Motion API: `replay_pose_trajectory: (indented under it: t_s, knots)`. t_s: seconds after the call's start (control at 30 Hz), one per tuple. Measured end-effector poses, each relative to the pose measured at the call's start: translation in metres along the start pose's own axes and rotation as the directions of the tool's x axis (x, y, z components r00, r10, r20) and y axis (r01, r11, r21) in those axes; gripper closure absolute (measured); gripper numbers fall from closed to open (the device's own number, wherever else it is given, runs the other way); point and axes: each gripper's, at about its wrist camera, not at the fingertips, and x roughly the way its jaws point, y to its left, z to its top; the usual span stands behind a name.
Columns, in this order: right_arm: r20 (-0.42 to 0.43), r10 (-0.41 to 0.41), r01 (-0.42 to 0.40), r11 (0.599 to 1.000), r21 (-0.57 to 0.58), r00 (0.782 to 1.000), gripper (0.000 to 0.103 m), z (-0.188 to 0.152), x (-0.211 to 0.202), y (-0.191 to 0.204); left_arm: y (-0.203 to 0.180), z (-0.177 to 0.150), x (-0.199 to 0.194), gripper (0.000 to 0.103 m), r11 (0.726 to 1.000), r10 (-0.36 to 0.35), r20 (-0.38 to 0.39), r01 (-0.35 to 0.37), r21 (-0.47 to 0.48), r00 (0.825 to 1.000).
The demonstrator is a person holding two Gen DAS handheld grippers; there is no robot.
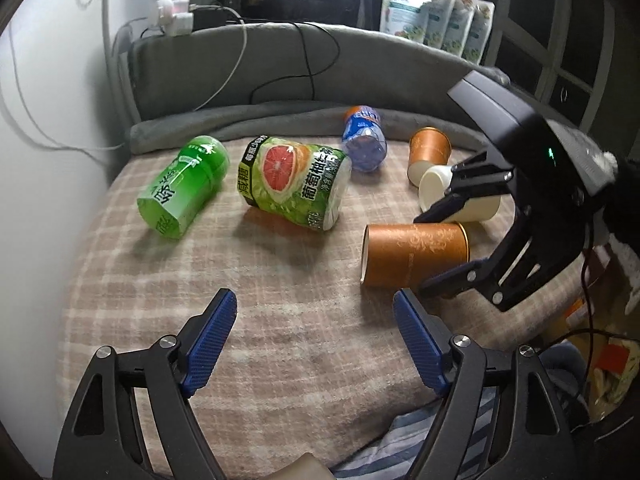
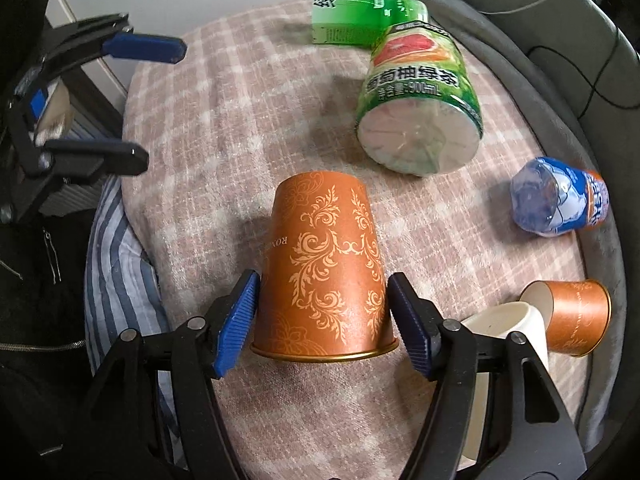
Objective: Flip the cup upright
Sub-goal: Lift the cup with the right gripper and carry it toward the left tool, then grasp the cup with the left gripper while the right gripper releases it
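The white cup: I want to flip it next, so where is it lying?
In the right wrist view the white cup lies at lower right, against the small orange cup, just right of the right gripper.

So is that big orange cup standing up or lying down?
Lying down: the orange cup rests on its side on the blanket.

We cannot see the white cup (image 2: 505, 322) whole: the right gripper's arm covers its near side. The second orange cup's (image 1: 429, 147) mouth sits behind it, and the pouches (image 1: 436, 12) far right are too blurred to read.
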Motion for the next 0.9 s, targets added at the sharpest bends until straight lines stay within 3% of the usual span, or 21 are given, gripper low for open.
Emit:
replay_pose_trajectory:
  t_s: [0.17, 0.3, 0.47, 0.63, 0.77, 0.8, 0.9]
  knots:
    - [0.087, 0.014, -0.019, 0.998, 0.059, 0.996, 0.025, -0.01, -0.02, -0.004, -0.02, 0.007, -0.002, 0.022, 0.99, -0.016, 0.008, 0.014, 0.138, 1.0]
    - [0.197, 0.004, -0.035, 0.988, 0.152, 0.98, 0.025, -0.032, -0.049, -0.011, -0.033, 0.018, 0.002, 0.022, 0.969, -0.032, 0.001, 0.031, 0.246, 0.999]
    - [0.347, -0.073, -0.055, 0.937, 0.344, 0.935, 0.024, -0.086, -0.084, -0.021, -0.054, 0.03, 0.021, 0.022, 0.904, -0.046, -0.078, 0.075, 0.421, 0.996]
    - [0.413, -0.165, -0.093, 0.838, 0.537, 0.896, 0.024, -0.142, -0.098, -0.021, -0.078, 0.031, 0.036, 0.022, 0.788, -0.072, -0.148, 0.147, 0.598, 0.986]
    - [0.416, -0.196, -0.13, 0.76, 0.637, 0.888, 0.024, -0.174, -0.092, -0.018, -0.099, 0.032, 0.048, 0.022, 0.669, -0.074, -0.188, 0.189, 0.718, 0.979]
    - [0.415, -0.202, -0.137, 0.743, 0.655, 0.887, 0.024, -0.181, -0.09, -0.018, -0.104, 0.031, 0.052, 0.022, 0.628, -0.07, -0.202, 0.2, 0.752, 0.977]
    - [0.419, -0.219, -0.15, 0.71, 0.688, 0.881, 0.024, -0.194, -0.092, -0.019, -0.117, 0.028, 0.062, 0.022, 0.534, -0.046, -0.216, 0.207, 0.82, 0.975]
